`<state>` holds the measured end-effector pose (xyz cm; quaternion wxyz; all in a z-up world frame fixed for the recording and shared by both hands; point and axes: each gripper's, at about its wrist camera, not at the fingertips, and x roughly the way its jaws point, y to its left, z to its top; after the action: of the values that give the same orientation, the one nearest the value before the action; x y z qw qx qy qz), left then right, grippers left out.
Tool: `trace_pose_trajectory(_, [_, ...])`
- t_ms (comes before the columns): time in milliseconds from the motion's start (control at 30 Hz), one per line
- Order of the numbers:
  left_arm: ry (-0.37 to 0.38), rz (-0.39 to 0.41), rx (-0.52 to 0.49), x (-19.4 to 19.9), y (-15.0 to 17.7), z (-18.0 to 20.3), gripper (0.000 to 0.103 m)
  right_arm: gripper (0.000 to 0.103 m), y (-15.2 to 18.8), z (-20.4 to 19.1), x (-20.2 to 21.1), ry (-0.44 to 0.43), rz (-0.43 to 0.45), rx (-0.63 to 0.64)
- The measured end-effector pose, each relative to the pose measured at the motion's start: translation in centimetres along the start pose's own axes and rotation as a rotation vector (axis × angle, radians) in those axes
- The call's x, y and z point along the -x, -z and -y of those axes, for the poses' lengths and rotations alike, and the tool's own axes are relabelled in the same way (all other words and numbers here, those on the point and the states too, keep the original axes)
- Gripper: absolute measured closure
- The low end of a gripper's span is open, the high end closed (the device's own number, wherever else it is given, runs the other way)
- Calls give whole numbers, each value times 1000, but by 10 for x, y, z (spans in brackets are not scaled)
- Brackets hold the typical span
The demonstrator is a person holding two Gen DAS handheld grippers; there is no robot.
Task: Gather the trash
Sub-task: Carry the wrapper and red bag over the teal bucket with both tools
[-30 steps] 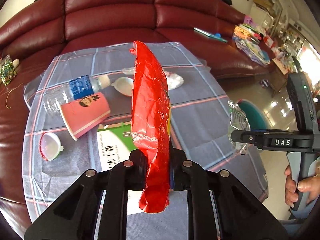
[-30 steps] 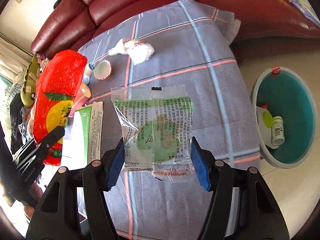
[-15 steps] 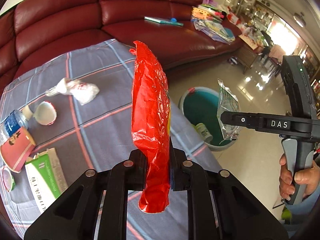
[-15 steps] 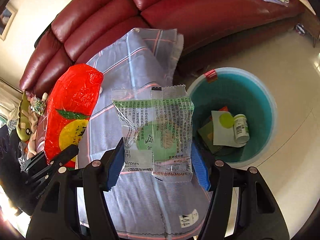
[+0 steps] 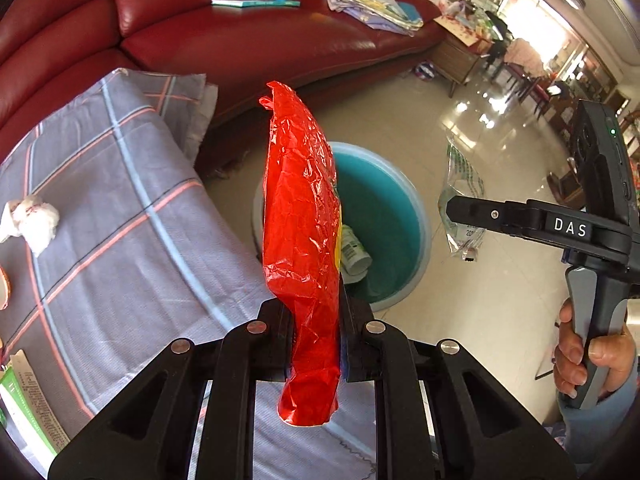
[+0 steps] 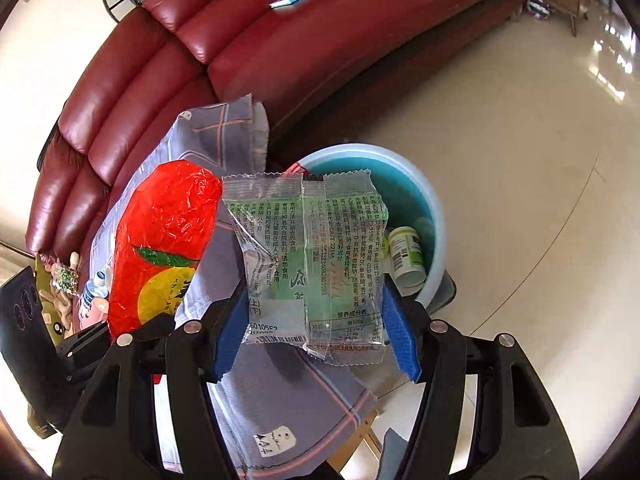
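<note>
The left gripper (image 5: 314,344) clamps a red bag (image 5: 304,240), the right gripper (image 6: 316,320) a clear wrapper (image 6: 308,260), near the blue bin (image 6: 436,216) (already part-filled); best released squarely above its mouth.

We see a crinkled glossy red foil bag (image 5: 304,240), a clear shiny plastic wrapper (image 6: 308,264), matt woven checked cloth (image 5: 120,220), glossy leather sofa (image 5: 240,40), polished floor (image 6: 520,160).

The surface (image 5: 132,216) wears a grey plaid cloth (image 5: 100,184) — on it a crumpled white tissue (image 5: 34,222) and a green-and-white box (image 5: 24,404). The glossy floor (image 5: 500,292) carries a teal bin (image 5: 416,204).
</note>
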<state>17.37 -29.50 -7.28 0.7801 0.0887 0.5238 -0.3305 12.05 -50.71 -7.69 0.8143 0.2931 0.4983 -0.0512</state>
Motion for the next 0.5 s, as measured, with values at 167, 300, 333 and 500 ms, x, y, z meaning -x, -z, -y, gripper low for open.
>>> trace_pose_trajectory(167, [36, -70, 4, -38, -14, 14, 87, 44, -4, 27, -4, 9, -14, -38])
trace_pose_trajectory(300, [43, -114, -11, -64, -21, 25, 87, 44, -8, 44, -9, 11, -29, -63])
trace_pose_trajectory(333, [44, -123, -15, -69, -24, 26, 87, 43, -9, 47, -10, 11, -33, -68])
trace_pose_trajectory(500, [34, -143, -19, -95, -37, 34, 64, 43, -15, 52, -16, 18, -50, -76])
